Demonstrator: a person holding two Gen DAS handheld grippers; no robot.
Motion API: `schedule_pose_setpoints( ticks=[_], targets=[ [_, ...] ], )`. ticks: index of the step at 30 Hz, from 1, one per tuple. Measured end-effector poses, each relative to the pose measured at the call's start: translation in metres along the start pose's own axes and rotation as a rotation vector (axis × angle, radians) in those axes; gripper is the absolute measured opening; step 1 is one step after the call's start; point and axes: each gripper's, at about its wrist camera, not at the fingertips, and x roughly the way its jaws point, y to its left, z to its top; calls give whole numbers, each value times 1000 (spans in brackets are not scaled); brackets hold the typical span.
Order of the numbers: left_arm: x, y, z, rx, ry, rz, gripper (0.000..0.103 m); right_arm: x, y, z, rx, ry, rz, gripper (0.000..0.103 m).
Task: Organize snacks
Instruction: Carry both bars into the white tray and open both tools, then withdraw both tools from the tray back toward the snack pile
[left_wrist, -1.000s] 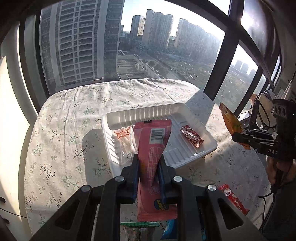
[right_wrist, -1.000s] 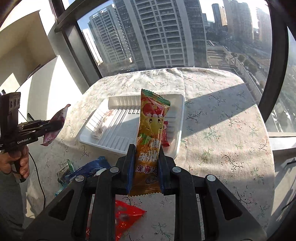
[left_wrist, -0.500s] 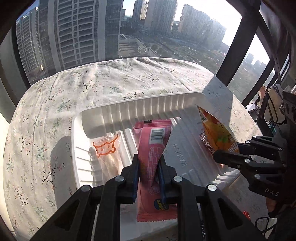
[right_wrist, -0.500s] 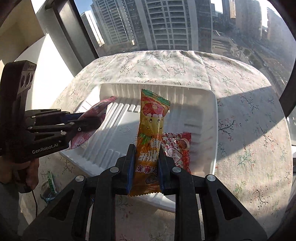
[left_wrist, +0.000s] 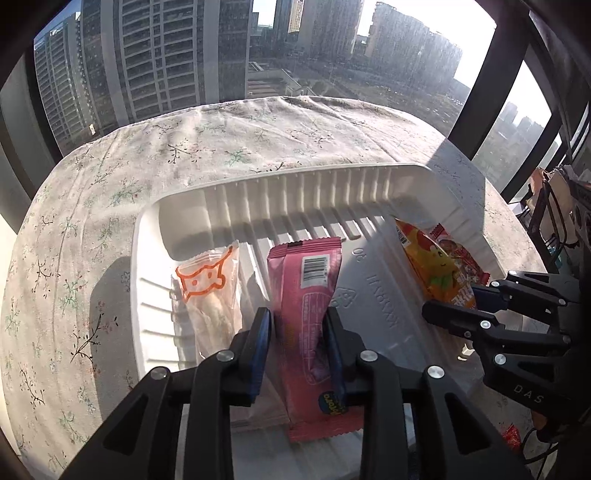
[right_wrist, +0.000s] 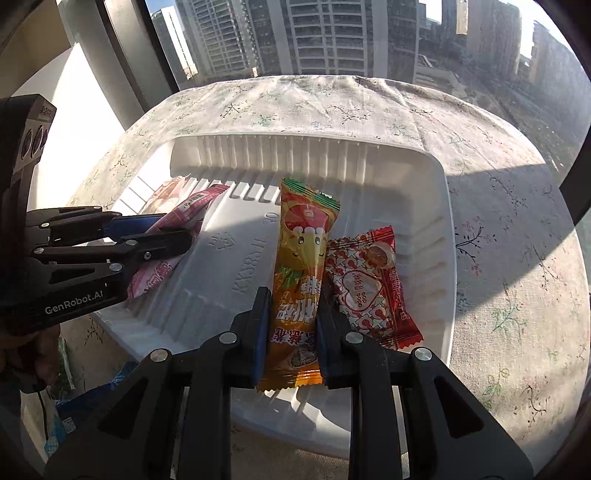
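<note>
A white ribbed tray (left_wrist: 295, 184) sits on the flowered tablecloth. My left gripper (left_wrist: 297, 314) hangs low over its left half with its jaws opening. The pink snack packet (left_wrist: 306, 280) lies between them on the tray floor, and a gap shows at the left pad. A clear packet with an orange cat print (left_wrist: 210, 291) lies just left of it. My right gripper (right_wrist: 293, 302) is shut on an orange snack packet (right_wrist: 303, 236), which rests lengthwise in the tray (right_wrist: 295, 151) beside a red heart-print packet (right_wrist: 369, 288). The left gripper (right_wrist: 173, 227) enters that view from the left.
The round table (right_wrist: 498, 221) with its floral cloth stands against tall windows with dark frames. Loose blue and green packets (right_wrist: 62, 417) lie off the tray's near left corner, and a red one (left_wrist: 511, 435) near the right. A hand (right_wrist: 33, 354) holds the left gripper.
Both grippers came down and forward over the tray. The left jaws have parted around the pink packet. The orange packet now lies down in the tray next to the red one.
</note>
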Motion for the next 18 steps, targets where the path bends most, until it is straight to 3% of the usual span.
schedule_pose_setpoints(
  ticks=[4,8,9,12,15,18],
  targets=[
    [-8,-1,-1,0,-22,-13,54,-5,1,-2,-7,0,-7,25],
    [-27,-1,-4,-7,-60,-20,67,-18,3,-3,-16,-28,-3,52],
    [-34,-1,-5,-5,-70,-18,69,-24,5,-3,-21,-42,0,53],
    [-58,1,-12,3,-108,-10,81,-48,7,-6,-47,-103,-30,56],
    [-89,6,-26,3,-154,-6,95,-85,7,-13,-65,-190,-27,72],
    [-118,11,-47,-1,-194,8,100,-127,3,-30,-69,-284,-27,77]
  ],
)
